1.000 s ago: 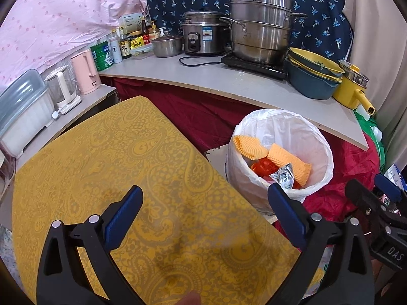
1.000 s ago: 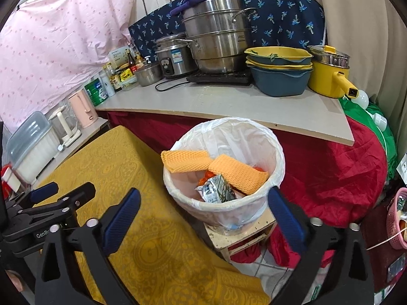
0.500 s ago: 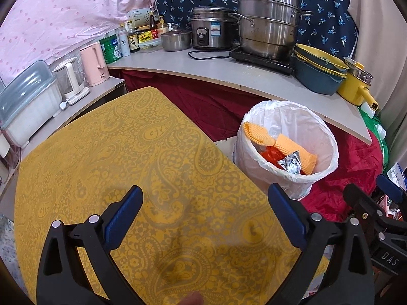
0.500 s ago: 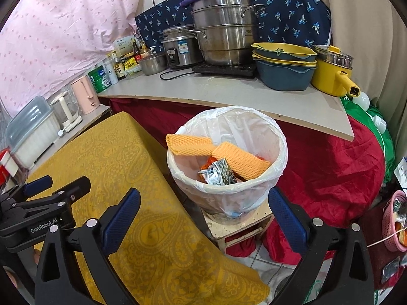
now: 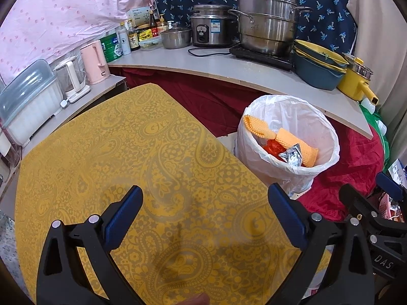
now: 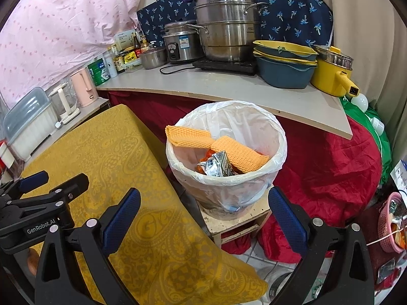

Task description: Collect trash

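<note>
While seen from the left wrist: left gripper (image 5: pixel 204 217) spread wide and empty above the yellow paisley cloth (image 5: pixel 132 157); no trash visible on it. Lined bin (image 5: pixel 328 137) just beside the edge, holding orange foam netting (image 5: pixel 257 127) and a crumpled foil carton (image 5: pixel 291 155).

From the right wrist: right gripper (image 6: pixel 203 218) likewise agape, holding nothing, near the bin (image 6: pixel 279 137). Netting (image 6: pixel 188 134) soft, light; best pinched at a fold. Carton (image 6: pixel 218 167) light, probably slippery; best taken on a crushed corner. Red wrapper underneath, hard to identify.

Steel steamer pot (image 5: pixel 267 23) on counter (image 5: pixel 229 72)
</note>
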